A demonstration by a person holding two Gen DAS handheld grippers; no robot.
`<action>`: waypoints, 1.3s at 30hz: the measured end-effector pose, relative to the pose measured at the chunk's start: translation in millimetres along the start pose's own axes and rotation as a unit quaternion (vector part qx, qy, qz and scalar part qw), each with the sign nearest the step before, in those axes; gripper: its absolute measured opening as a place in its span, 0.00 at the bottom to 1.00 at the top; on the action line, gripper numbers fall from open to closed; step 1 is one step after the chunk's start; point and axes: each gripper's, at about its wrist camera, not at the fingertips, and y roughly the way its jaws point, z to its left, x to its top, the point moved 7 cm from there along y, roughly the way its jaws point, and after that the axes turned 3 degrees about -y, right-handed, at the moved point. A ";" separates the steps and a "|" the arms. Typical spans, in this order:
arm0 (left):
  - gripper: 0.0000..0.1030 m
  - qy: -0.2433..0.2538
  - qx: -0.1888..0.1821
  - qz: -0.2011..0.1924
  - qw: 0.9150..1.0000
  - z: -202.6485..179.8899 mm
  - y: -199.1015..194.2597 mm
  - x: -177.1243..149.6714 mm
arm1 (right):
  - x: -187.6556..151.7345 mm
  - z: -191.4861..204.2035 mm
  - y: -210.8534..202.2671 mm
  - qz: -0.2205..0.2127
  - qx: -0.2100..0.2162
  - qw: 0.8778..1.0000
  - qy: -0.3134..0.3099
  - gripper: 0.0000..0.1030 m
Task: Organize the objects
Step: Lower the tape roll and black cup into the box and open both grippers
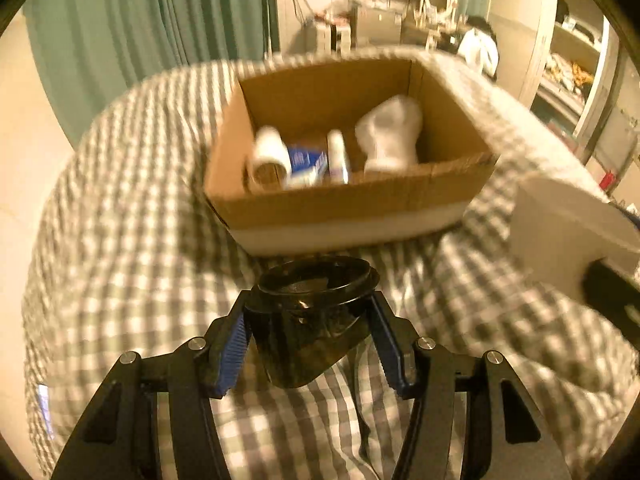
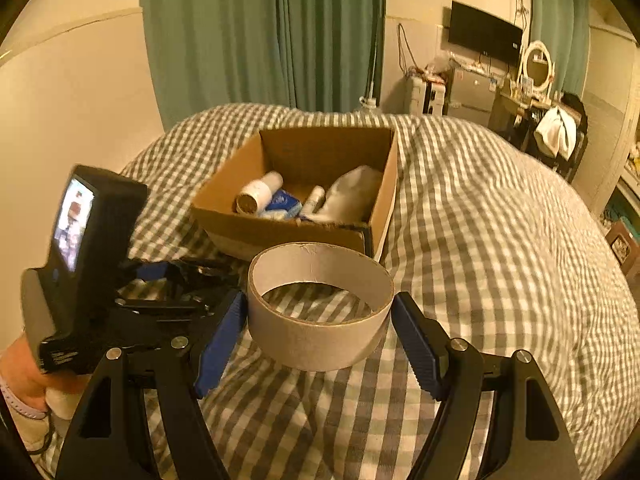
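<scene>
Blue-padded fingers (image 1: 232, 354) of the left gripper (image 1: 310, 344) are pressed against both sides of a dark, glossy black jar (image 1: 310, 322) with an open round mouth, so that gripper is clamped on it and carries it above the grey-and-white checked bedspread (image 1: 120, 260). The right gripper (image 2: 320, 334) is spread wide around a short, wide cardboard ring (image 2: 320, 304), an empty tape core; its left pad looks to be touching the ring's wall, while the right pad stands just clear of it, so whether it truly grips is uncertain. The ring seems to sit on or just above the bedspread.

Beyond both items, on the far side, lies an open brown cardboard box (image 1: 344, 200) with a white lower band. It already holds a white roll (image 1: 270, 156), a blue-and-white packet (image 1: 306, 162), a slim white tube (image 1: 338, 156) and a white sock-like cloth (image 1: 390, 132).

To do this step well, the jar should probably travel forward over the near wall of the box, high enough to clear the rim, and be let go low over the bare patch at the near right rather than dropped onto the tube. The ring would need a firmer squeeze before lifting, since thin card can flex or slip.
</scene>
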 end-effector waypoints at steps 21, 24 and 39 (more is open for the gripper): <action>0.56 -0.024 0.010 -0.104 0.994 38.4 -47.3 143.5 | 132.5 12.8 -4.9 -0.088 0.011 0.995 -0.049 0.72; 0.56 -0.020 0.012 -0.101 0.995 38.4 -27.4 160.8 | 152.3 3.6 21.3 -0.074 0.011 0.996 -0.039 0.72; 0.56 -0.008 -0.014 -0.033 0.999 34.8 103.4 184.7 | 152.3 -24.5 155.7 0.010 0.046 0.999 -0.004 0.72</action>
